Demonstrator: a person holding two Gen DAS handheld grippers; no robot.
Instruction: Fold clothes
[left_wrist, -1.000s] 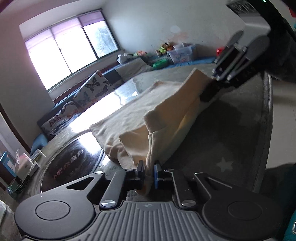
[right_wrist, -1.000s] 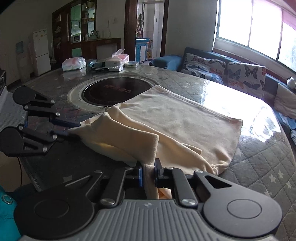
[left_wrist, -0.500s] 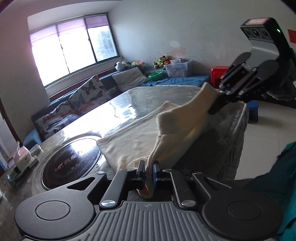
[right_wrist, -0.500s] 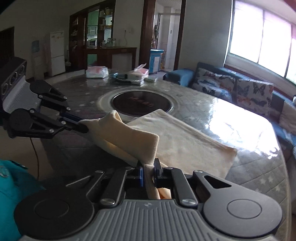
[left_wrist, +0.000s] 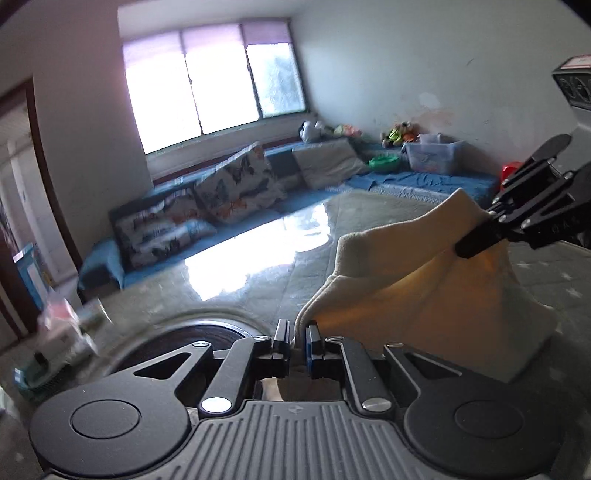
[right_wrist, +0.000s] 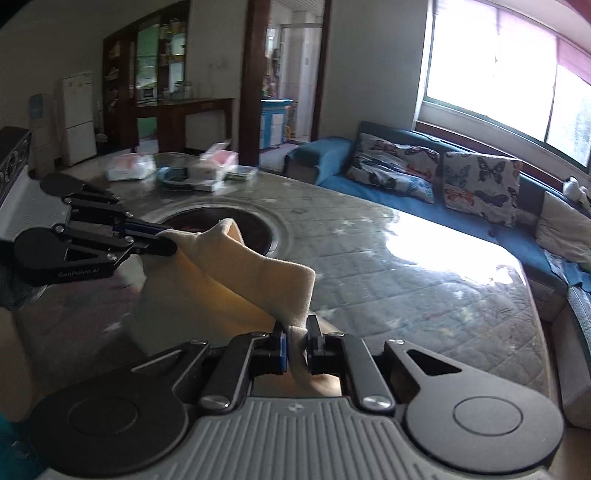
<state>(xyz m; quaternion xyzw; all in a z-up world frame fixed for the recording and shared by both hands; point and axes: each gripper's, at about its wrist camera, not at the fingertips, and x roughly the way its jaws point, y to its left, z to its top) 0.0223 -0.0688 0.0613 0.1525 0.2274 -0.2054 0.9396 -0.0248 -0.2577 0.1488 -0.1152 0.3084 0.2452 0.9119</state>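
Observation:
A cream cloth garment (left_wrist: 424, 291) hangs in the air between my two grippers, lifted off the round table (left_wrist: 258, 266). My left gripper (left_wrist: 296, 341) is shut on one edge of it. My right gripper (right_wrist: 296, 345) is shut on another edge of the same cloth (right_wrist: 236, 280). In the left wrist view the right gripper (left_wrist: 476, 240) pinches the cloth at the right. In the right wrist view the left gripper (right_wrist: 162, 242) pinches it at the left. The cloth sags in a fold between them.
The grey quilted table top (right_wrist: 406, 280) has a dark round inset (right_wrist: 255, 225) in its middle. Boxes and packets (right_wrist: 207, 166) lie at its far side. A blue sofa with butterfly cushions (right_wrist: 443, 177) runs under the window.
Both grippers have risen and lifted the cloth off the table, where it lay spread out. The cloth now hangs bunched between them.

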